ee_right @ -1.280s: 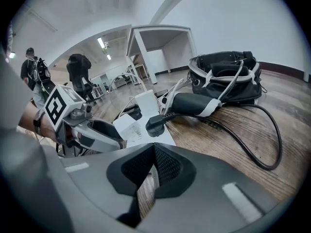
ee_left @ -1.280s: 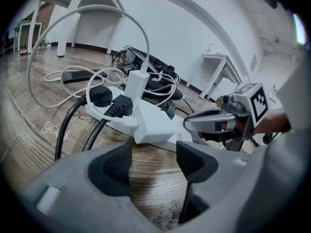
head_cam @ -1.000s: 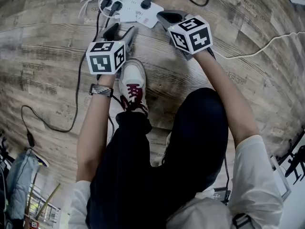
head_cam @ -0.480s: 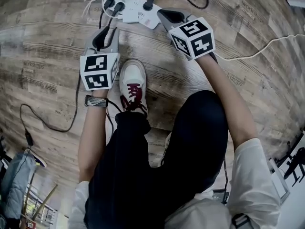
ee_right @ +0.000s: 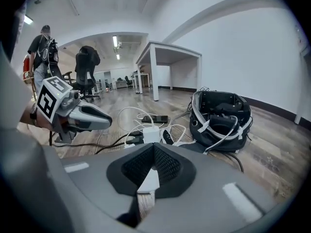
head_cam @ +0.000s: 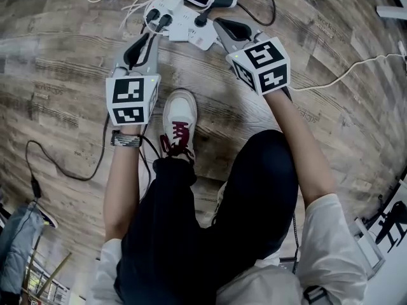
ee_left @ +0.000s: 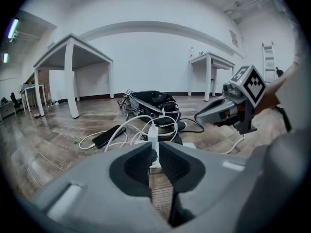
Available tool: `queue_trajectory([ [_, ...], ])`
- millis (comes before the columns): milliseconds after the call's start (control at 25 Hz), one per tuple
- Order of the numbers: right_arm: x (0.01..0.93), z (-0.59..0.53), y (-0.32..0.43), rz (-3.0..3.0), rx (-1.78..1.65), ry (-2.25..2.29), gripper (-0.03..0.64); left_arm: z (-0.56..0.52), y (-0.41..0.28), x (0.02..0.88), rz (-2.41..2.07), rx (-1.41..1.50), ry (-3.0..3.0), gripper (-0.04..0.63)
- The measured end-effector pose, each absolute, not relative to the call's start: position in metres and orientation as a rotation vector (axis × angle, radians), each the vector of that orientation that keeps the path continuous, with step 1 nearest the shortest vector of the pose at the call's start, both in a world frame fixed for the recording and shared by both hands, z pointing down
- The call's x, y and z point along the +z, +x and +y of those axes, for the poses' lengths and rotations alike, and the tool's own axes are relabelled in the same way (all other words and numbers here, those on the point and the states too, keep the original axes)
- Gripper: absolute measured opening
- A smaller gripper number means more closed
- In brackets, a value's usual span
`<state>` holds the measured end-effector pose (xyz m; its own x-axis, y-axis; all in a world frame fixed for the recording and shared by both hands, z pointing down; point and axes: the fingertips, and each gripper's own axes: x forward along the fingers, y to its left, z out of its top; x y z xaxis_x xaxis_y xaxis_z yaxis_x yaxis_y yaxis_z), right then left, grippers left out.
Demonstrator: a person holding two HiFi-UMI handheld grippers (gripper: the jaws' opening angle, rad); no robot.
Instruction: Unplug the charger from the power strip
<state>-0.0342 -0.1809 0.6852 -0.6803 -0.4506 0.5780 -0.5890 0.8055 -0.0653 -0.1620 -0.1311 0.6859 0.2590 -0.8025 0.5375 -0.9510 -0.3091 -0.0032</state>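
Currently the power strip (head_cam: 184, 24) lies on the wood floor (head_cam: 63, 62), just ahead of the person's white shoe (head_cam: 179, 116). Several black plugs are seated in it. The white charger (ee_left: 153, 139) stands upright in the strip with a white cable running from its top, so it is not yet unplugged.

Left gripper (ee_left: 155, 154): the jaws have just been closing and now stand a narrow slit apart. Nothing is between the pads. The charger shows through the slit, beyond the tips and clear of them. In the head view this gripper hangs over the floor beside the strip's left end, pointing down at a slant.

Right gripper (ee_right: 153, 152): the fingertips meet, with nothing clamped. A pale surface and some floor show through the opening behind the tips. In the head view it sits by the strip's right end and touches nothing.

Other items noted on the floor beyond the strip:
- a dark phone (ee_left: 108, 136) on a white lead
- a black bag (ee_right: 221, 118) with pale straps

A black cable (head_cam: 102, 132) trails along the floor to the left of the person's left arm.
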Motion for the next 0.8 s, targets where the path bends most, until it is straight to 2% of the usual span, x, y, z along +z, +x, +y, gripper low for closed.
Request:
queue_trajectory([
  [800, 0.537, -0.196, -0.022, -2.592, 0.090, 0.829, 0.003, -0.155, -0.170, 0.568, -1.730, 0.538, 2.274, 0.006],
])
